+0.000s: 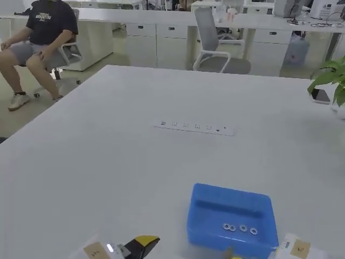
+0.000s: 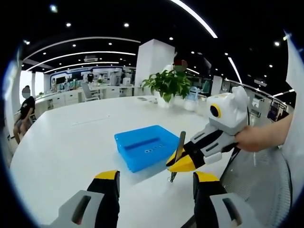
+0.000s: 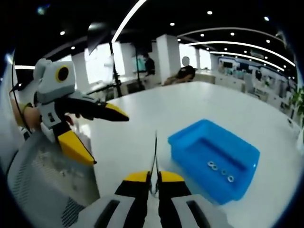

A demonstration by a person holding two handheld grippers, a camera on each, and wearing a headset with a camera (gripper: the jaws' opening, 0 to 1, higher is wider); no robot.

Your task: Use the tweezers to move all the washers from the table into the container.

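Small silver washers [image 1: 240, 229] lie in a row inside the blue container [image 1: 232, 194] on my white table [image 1: 108, 162]; slim tweezers [image 3: 155, 152] jut forward, clamped in my right gripper [image 3: 154, 178].

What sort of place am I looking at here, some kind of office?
Most likely an open-plan office: rows of long white desks with drawer units, a grey swivel chair, and a potted plant under strips of ceiling lights.

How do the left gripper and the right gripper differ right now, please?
The left gripper has its jaws wide apart and holds nothing. The right gripper has its jaws shut on the tweezers, whose tips point down toward the table. Both have black jaws with yellow tips and sit close to the blue container.
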